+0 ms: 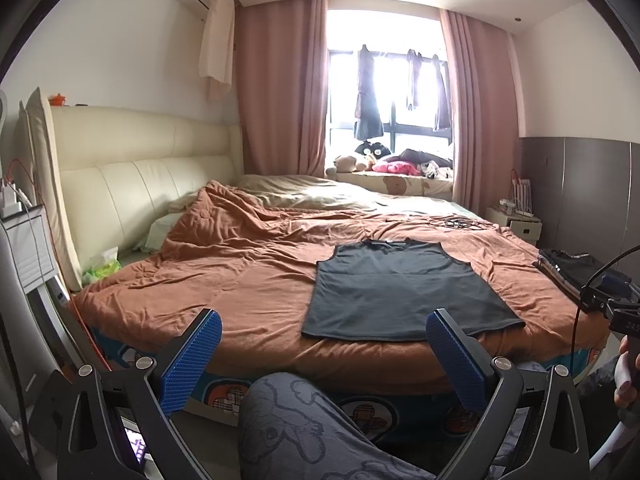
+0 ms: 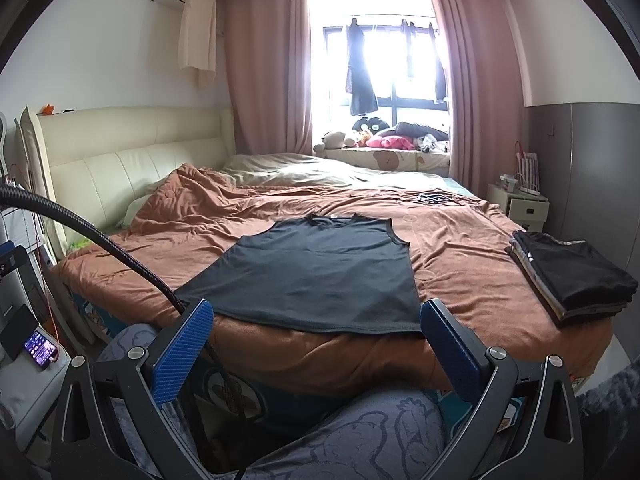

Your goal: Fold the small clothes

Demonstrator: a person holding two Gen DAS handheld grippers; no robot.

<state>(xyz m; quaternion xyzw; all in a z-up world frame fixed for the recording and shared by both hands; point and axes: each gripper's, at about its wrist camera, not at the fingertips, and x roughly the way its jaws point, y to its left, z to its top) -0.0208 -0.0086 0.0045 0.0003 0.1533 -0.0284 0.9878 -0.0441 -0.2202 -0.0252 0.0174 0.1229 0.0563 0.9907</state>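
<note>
Garment in hand: a dark grey sleeveless top [image 2: 316,276] is laid flat and face up on the orange-brown quilt [image 2: 460,248] of the bed, hem toward the near edge, neckline toward the window.
Fold state: no fold is seen in it; both side edges and the hem lie spread out, with only slight ripples at the hem.
Finished pile: a stack of folded dark clothes [image 2: 572,276] is set on the quilt near the bed's right edge, well apart from the top; several layers can be counted at its side, so part of the job is judged done.
Left gripper [image 1: 324,360]: held back from the near edge of the bed, above a patterned trouser knee [image 1: 304,428]; its blue fingers [image 1: 192,364] are spread wide with nothing between them.
Right gripper [image 2: 316,348]: likewise held short of the bed, just before the hem; its blue fingers [image 2: 182,350] are spread wide and carry nothing.
Contact: the top is touched by neither gripper.
Stage: judged to be the start of a new garment, spread out and ready, with every fold of it yet to be made.
Left to do: the sides to be folded in, the length to be doubled, the result to be added to the stack.
Further unfolded clothes: none can be made out on the quilt; whether more are waiting out of view cannot be told.
</note>
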